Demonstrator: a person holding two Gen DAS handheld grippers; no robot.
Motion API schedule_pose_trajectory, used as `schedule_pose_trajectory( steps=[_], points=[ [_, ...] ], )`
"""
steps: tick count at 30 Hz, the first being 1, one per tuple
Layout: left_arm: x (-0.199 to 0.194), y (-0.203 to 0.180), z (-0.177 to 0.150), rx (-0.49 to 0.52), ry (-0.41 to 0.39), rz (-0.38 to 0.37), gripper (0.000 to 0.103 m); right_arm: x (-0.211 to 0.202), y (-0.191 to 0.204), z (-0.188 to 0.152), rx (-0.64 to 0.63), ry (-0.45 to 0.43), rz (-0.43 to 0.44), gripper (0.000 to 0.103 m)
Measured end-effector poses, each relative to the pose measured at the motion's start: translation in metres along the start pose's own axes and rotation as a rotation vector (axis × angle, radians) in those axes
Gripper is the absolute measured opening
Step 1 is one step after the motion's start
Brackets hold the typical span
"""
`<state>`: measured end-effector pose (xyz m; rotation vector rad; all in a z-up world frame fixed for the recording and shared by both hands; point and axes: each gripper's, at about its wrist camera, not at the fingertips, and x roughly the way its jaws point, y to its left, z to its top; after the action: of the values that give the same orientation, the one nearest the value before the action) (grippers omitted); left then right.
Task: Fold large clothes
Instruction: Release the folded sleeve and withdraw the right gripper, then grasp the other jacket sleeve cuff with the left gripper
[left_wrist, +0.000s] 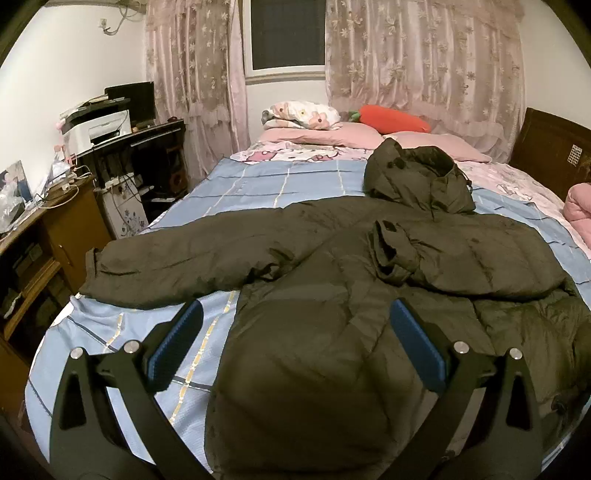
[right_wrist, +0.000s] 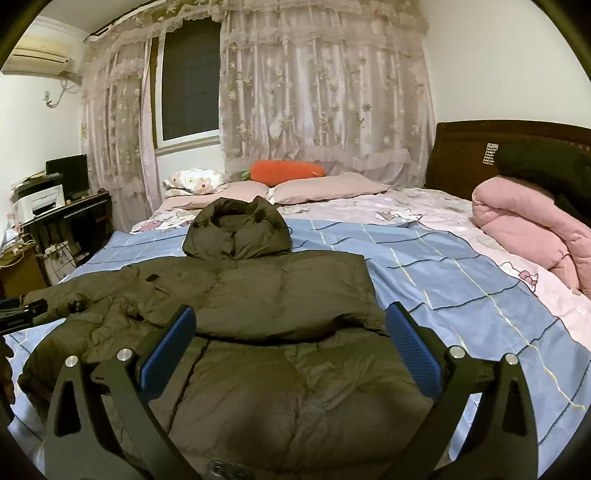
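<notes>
A dark olive hooded puffer jacket lies flat on the bed, hood toward the pillows. Its left sleeve stretches out to the left; the right sleeve is folded across the body. My left gripper is open and empty, hovering over the jacket's lower left part. In the right wrist view the jacket fills the middle, folded sleeve across the chest. My right gripper is open and empty above the lower body. The left gripper's tip shows at the far left.
The bed has a blue checked sheet. Pink pillows and an orange carrot cushion lie at the far side. A rolled pink quilt sits at right. A wooden cabinet and desk with printer stand left.
</notes>
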<state>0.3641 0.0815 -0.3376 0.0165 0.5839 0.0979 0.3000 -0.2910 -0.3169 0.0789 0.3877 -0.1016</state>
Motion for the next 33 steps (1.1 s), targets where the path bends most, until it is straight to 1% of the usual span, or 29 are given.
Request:
schedule_pose_trajectory(
  steps=[5, 8, 10, 11, 12, 15, 16, 17, 19, 20, 21, 22, 23, 24, 25, 27, 29, 33],
  points=[
    [-0.002, 0.002, 0.001, -0.013, -0.017, -0.017, 0.101, 0.002, -0.003, -0.001, 0.01, 0.008, 0.001, 0.102],
    [-0.006, 0.013, 0.002, -0.075, -0.022, -0.078, 0.101, 0.002, -0.003, -0.001, 0.007, 0.008, -0.001, 0.102],
    [-0.011, 0.026, 0.004, -0.146, -0.032, -0.142, 0.101, 0.003, -0.004, -0.002, 0.013, 0.01, -0.001, 0.102],
    [-0.015, 0.037, 0.004, -0.202, -0.043, -0.175, 0.101, 0.003, -0.005, -0.002, 0.015, 0.011, -0.001, 0.102],
    [-0.019, 0.047, 0.004, -0.248, -0.051, -0.191, 0.101, 0.005, -0.006, -0.002, 0.02, 0.013, -0.002, 0.102],
    [-0.028, 0.079, 0.0, -0.374, -0.075, -0.208, 0.101, 0.007, -0.01, -0.004, 0.04, 0.021, -0.007, 0.102],
    [-0.031, 0.095, -0.004, -0.434, -0.08, -0.216, 0.101, 0.008, -0.013, -0.003, 0.051, 0.023, -0.008, 0.102],
    [-0.031, 0.106, -0.008, -0.487, -0.074, -0.239, 0.101, 0.008, -0.016, -0.004, 0.064, 0.026, -0.01, 0.102],
    [-0.031, 0.132, -0.019, -0.626, -0.052, -0.32, 0.101, 0.009, -0.021, -0.005, 0.09, 0.037, -0.013, 0.102],
    [-0.026, 0.153, -0.029, -0.747, -0.003, -0.359, 0.101, 0.01, -0.024, -0.005, 0.103, 0.043, -0.012, 0.102],
    [-0.021, 0.164, -0.036, -0.82, 0.063, -0.36, 0.101, 0.01, -0.028, -0.005, 0.126, 0.049, -0.011, 0.102],
    [-0.017, 0.173, -0.042, -0.871, 0.121, -0.358, 0.101, 0.01, -0.032, -0.005, 0.148, 0.051, -0.011, 0.102],
    [-0.01, 0.185, -0.052, -0.936, 0.188, -0.377, 0.101, 0.01, -0.035, -0.004, 0.163, 0.05, -0.01, 0.102],
    [-0.006, 0.195, -0.061, -0.978, 0.198, -0.439, 0.101, 0.009, -0.037, -0.002, 0.172, 0.046, -0.009, 0.102],
    [-0.003, 0.21, -0.072, -1.041, 0.159, -0.54, 0.101, 0.008, -0.038, -0.002, 0.175, 0.041, -0.01, 0.102],
    [0.002, 0.229, -0.082, -1.117, 0.147, -0.557, 0.101, 0.007, -0.041, -0.001, 0.181, 0.037, -0.009, 0.102],
    [0.008, 0.247, -0.083, -1.166, 0.095, -0.614, 0.101, 0.006, -0.043, 0.0, 0.189, 0.038, -0.005, 0.102],
    [0.029, 0.272, -0.077, -1.226, 0.038, -0.615, 0.101, 0.005, -0.047, 0.0, 0.185, 0.034, -0.014, 0.102]
  ],
)
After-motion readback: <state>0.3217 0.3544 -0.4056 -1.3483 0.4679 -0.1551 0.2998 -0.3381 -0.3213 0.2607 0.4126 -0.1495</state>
